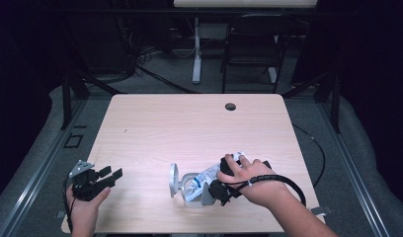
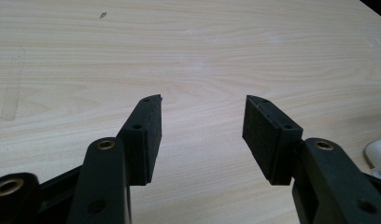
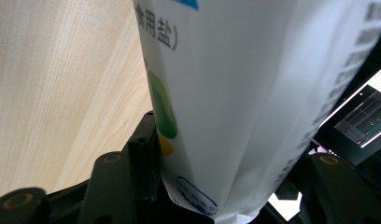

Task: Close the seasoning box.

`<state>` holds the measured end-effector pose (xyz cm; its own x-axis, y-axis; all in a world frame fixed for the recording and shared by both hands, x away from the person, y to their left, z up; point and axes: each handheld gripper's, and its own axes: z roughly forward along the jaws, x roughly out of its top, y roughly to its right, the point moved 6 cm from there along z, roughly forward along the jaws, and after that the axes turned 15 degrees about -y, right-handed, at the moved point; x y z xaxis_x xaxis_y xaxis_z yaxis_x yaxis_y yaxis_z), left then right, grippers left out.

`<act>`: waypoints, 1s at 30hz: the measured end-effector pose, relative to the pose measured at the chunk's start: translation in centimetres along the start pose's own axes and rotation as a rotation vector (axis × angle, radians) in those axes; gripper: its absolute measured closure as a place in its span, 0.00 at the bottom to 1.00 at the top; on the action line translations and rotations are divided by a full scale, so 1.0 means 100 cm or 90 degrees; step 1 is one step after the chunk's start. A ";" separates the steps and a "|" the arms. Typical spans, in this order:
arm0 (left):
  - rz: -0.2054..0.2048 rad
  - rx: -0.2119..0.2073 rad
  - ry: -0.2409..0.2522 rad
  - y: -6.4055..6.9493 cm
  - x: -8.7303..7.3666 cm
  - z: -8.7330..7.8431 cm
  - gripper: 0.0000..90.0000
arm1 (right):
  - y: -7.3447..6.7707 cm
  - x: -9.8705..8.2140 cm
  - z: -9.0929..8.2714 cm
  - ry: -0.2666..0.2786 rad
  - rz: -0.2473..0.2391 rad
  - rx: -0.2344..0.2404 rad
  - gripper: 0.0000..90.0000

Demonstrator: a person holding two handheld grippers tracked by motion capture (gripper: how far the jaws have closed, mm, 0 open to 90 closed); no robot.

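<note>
A white salt bag (image 1: 209, 175) with blue and green print lies tilted, its lower end over a clear jar (image 1: 190, 190) whose round lid (image 1: 174, 178) stands swung open at the left. My right gripper (image 1: 220, 177) is shut on the bag's upper part. In the right gripper view the bag (image 3: 244, 93) fills the gap of the right gripper (image 3: 230, 140), and the left pad (image 3: 149, 154) presses its side. My left gripper (image 1: 111, 173) rests at the table's front left corner, well away from the jar. Its jaws (image 2: 202, 105) stand open over bare wood.
The light wooden table (image 1: 189, 123) has a cable hole (image 1: 230, 106) near its far edge. A folding chair (image 1: 251, 44) and a desk leg (image 1: 196, 49) stand on the floor behind. A white rim (image 2: 377, 154) shows at the right edge of the left gripper view.
</note>
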<state>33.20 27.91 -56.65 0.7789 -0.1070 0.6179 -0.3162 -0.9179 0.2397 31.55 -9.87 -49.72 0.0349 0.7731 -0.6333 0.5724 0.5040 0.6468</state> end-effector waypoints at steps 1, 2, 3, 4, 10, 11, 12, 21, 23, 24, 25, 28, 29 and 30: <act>0.000 0.000 0.000 0.000 0.000 0.000 0.53 | 0.000 0.000 0.000 0.000 0.000 0.000 0.52; 0.000 0.000 0.000 0.000 0.000 0.000 0.53 | 0.000 0.000 0.000 0.000 0.000 -0.001 0.52; 0.000 0.000 0.000 0.000 0.000 0.000 0.53 | 0.000 0.000 0.000 0.000 0.000 -0.001 0.52; 0.000 0.000 0.000 0.000 0.000 0.000 0.53 | 0.000 0.000 0.000 0.000 0.000 0.000 0.52; 0.000 0.000 0.000 0.000 0.000 0.000 0.53 | 0.000 0.000 0.000 0.001 0.001 0.000 0.52; 0.000 0.000 0.000 0.000 0.000 0.000 0.53 | 0.000 0.000 0.000 0.001 0.000 0.000 0.52; 0.000 0.000 0.000 0.000 0.000 0.000 0.53 | 0.000 0.000 0.000 0.001 0.000 -0.001 0.52; -0.002 0.000 -0.002 -0.001 0.000 0.000 0.53 | 0.000 0.000 0.000 -0.003 -0.006 -0.002 0.53; -0.001 0.000 -0.002 0.000 0.000 0.000 0.53 | 0.000 0.000 0.000 -0.002 -0.006 -0.002 0.53; -0.001 0.000 -0.002 0.000 0.000 0.000 0.53 | 0.000 0.000 0.000 -0.002 -0.006 -0.002 0.53; -0.001 0.000 -0.002 0.000 0.000 0.000 0.53 | 0.000 0.000 0.000 -0.001 -0.006 -0.003 0.53; -0.001 0.000 -0.001 0.000 0.000 0.000 0.53 | 0.000 0.000 0.000 -0.001 -0.006 -0.004 0.53; -0.001 0.000 -0.001 0.000 0.000 0.000 0.53 | 0.000 0.000 0.000 -0.001 -0.006 -0.003 0.53; -0.002 0.000 -0.001 0.000 0.000 0.000 0.53 | 0.000 0.000 0.000 -0.001 -0.006 -0.003 0.53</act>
<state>33.20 27.95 -56.71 0.7811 -0.1049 0.6156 -0.3138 -0.9182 0.2416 31.54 -9.84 -49.74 0.0310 0.7681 -0.6396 0.5686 0.5127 0.6433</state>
